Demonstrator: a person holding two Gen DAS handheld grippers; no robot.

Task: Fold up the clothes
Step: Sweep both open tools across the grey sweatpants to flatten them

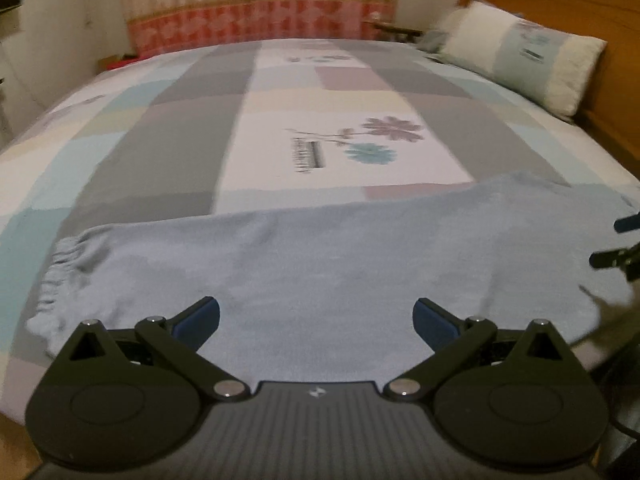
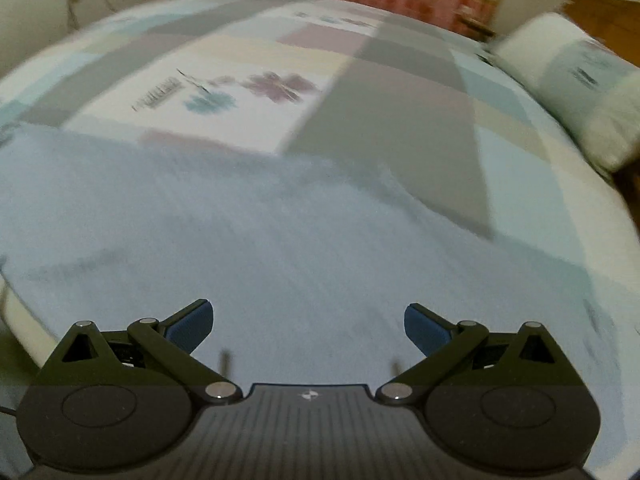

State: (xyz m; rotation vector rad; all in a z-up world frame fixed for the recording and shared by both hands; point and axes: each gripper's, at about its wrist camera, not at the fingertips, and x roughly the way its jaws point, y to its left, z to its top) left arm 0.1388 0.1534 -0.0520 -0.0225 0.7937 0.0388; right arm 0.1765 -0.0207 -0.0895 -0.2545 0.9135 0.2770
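A pale blue garment (image 1: pixel 304 272) lies spread flat across the near part of the bed, with a gathered elastic band at its left end (image 1: pixel 60 276). My left gripper (image 1: pixel 316 322) hovers open just above its near edge, nothing between the fingers. In the right wrist view the same blue garment (image 2: pixel 280 240) fills the lower half, blurred by motion. My right gripper (image 2: pixel 308 326) is open over it and holds nothing. The right gripper's fingertips (image 1: pixel 616 242) also show at the right edge of the left wrist view, above the garment's right end.
The bed's patchwork cover (image 1: pixel 352 140) with a flower print stretches beyond the garment. A pillow (image 1: pixel 528 56) leans on the wooden headboard (image 1: pixel 580 4) at the far right. A red-banded curtain (image 1: pixel 256 24) hangs behind the bed. The mattress edge (image 2: pixel 24 308) drops off at left.
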